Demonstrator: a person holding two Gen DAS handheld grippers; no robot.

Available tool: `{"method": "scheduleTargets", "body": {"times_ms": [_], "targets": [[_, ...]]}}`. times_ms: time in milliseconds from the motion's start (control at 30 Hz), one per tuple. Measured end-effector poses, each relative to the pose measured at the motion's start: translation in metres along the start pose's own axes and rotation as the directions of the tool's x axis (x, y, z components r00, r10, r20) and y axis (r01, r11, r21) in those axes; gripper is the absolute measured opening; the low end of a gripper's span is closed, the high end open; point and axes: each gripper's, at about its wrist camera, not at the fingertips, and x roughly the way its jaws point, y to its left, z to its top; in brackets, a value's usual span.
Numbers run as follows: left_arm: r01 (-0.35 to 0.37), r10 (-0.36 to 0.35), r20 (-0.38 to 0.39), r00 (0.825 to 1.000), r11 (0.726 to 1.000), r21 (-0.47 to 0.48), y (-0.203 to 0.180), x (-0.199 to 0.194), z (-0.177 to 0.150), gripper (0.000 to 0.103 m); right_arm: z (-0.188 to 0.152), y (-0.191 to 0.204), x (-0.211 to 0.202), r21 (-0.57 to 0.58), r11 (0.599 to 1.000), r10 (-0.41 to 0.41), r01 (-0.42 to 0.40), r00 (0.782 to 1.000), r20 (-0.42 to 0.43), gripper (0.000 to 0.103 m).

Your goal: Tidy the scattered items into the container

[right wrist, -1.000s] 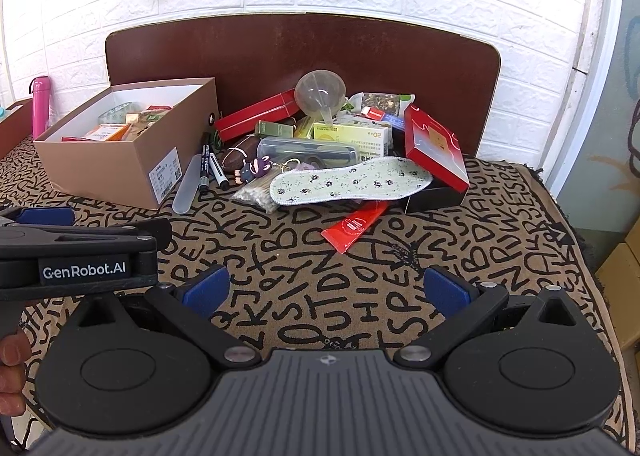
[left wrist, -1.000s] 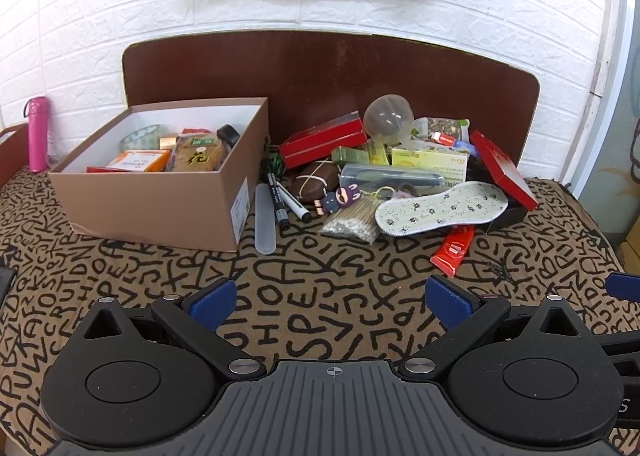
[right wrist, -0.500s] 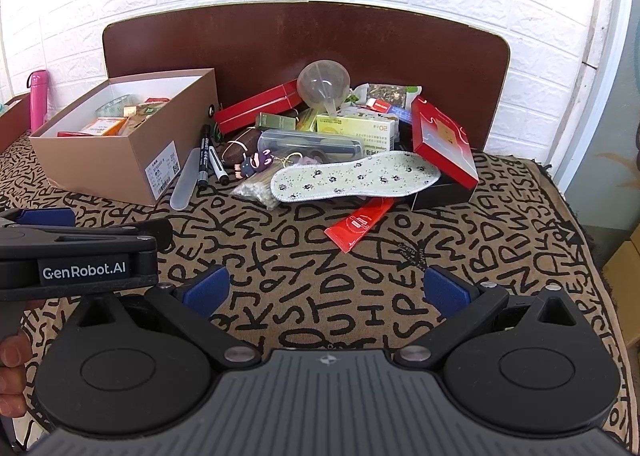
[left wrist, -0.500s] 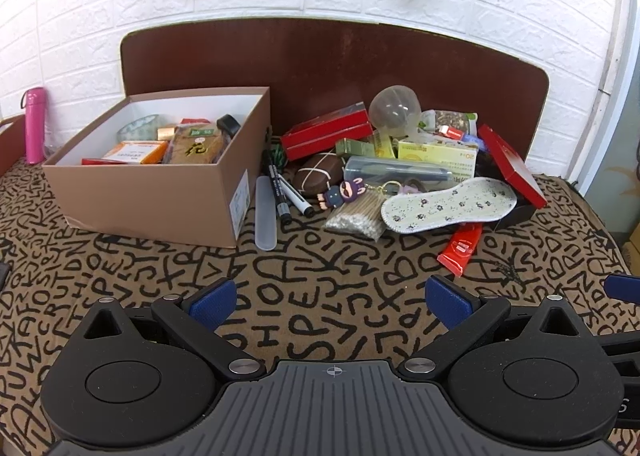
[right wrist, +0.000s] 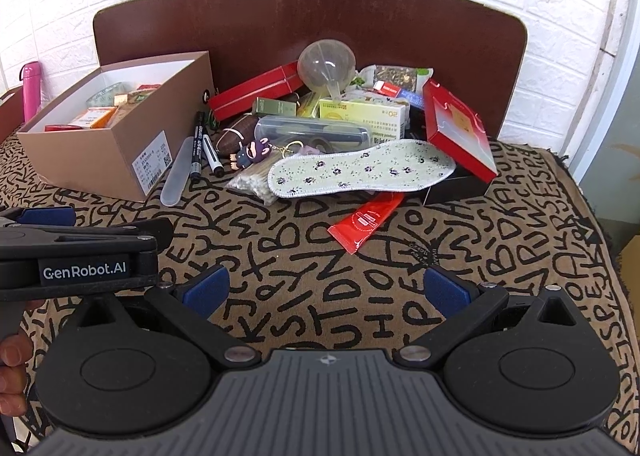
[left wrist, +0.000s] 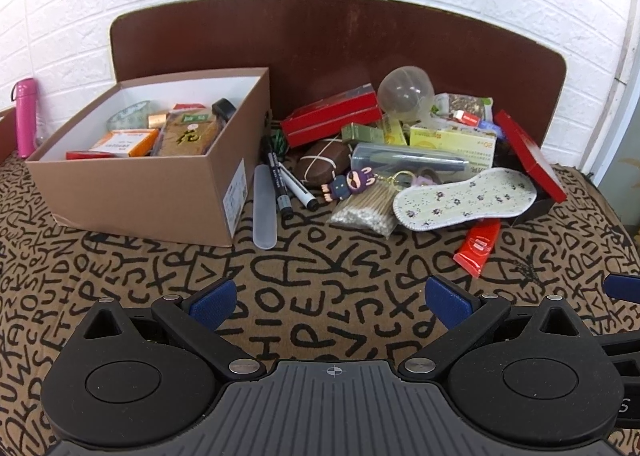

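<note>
1. Hovering over the letter-patterned table (left wrist: 320, 276), the left hand-held gripper (left wrist: 328, 302) and the right hand-held gripper (right wrist: 326, 288) both have their blue pads spread wide and hold nothing.
2. The cardboard box (left wrist: 140, 192), already partly filled, stands toward the table's left edge; the scattered items lie heaped beside it along the far edge, against the brown board (left wrist: 340, 48).
3. Nearest pieces: frosted case (left wrist: 265, 208), two markers (left wrist: 280, 184), cotton swab pack (left wrist: 368, 208), floral insole (left wrist: 464, 198), red sachet (left wrist: 478, 244).
4. Risk: the insole rests across other pieces, so lifting it may drag the swab pack or keychain figure (left wrist: 348, 186); the round markers may roll if nudged.
5. Compared with one second ago, both cameras sit closer to the heap and tilted lower; no item has shifted, and both pairs of pads remain apart.
</note>
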Motion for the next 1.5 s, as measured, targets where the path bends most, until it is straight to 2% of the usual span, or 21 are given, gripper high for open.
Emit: {"method": "scheduleTargets", "body": {"times_ms": [200,333,600,833,1033,1167,1300,1367,1400,1433,1467,1500], "targets": [[-0.001,0.001,-0.02,1.0,1.0,0.006,0.003,0.023,0.007,0.103,0.006,0.0,0.021,-0.004,1.0,0.016,-0.016,1.0,-0.01,0.103],[0.029,-0.028,-0.046,0.999,1.0,0.003,0.009,0.046,0.011,0.103,0.008,-0.004,0.041,-0.003,1.0,0.029,-0.029,1.0,0.006,0.103],[0.051,-0.051,-0.083,0.995,0.999,0.0,0.013,0.094,0.023,0.103,0.014,-0.022,0.093,0.018,0.999,-0.035,0.035,0.999,-0.017,0.103],[0.128,-0.121,-0.1,0.988,0.989,0.069,-0.004,0.131,0.035,0.09,0.014,-0.023,0.14,-0.02,0.997,-0.074,0.073,0.996,-0.049,0.103],[0.189,-0.181,-0.093,0.979,0.978,0.088,-0.023,0.154,0.05,0.09,0.019,-0.019,0.164,-0.114,0.989,-0.091,0.091,0.996,0.01,0.103],[0.222,-0.215,-0.087,0.973,0.972,0.081,-0.033,0.173,0.064,0.089,0.029,-0.024,0.173,-0.108,0.988,-0.095,0.107,0.989,0.112,0.103],[0.264,-0.261,-0.07,0.963,0.964,0.029,-0.039,0.188,0.081,0.088,0.043,-0.03,0.19,-0.09,0.991,-0.082,0.095,0.986,0.144,0.102],[0.282,-0.279,-0.078,0.957,0.959,0.023,-0.041,0.194,0.085,0.083,0.046,-0.032,0.198,-0.075,0.996,-0.038,0.047,0.991,0.125,0.101],[0.284,-0.282,-0.08,0.956,0.958,0.025,-0.042,0.195,0.085,0.079,0.045,-0.03,0.2,-0.074,0.996,-0.031,0.04,0.993,0.117,0.097],[0.301,-0.298,-0.08,0.951,0.953,0.032,-0.042,0.195,0.084,0.064,0.045,-0.028,0.202,-0.085,0.996,-0.021,0.03,0.994,0.105,0.092],[0.352,-0.348,-0.079,0.934,0.935,0.042,-0.041,0.194,0.081,0.051,0.044,-0.026,0.203,-0.09,0.996,-0.001,0.008,0.997,0.081,0.08],[0.39,-0.386,-0.082,0.919,0.92,0.046,-0.04,0.192,0.079,0.046,0.042,-0.025,0.202,-0.082,0.997,0.014,-0.008,0.997,0.07,0.077]]}}
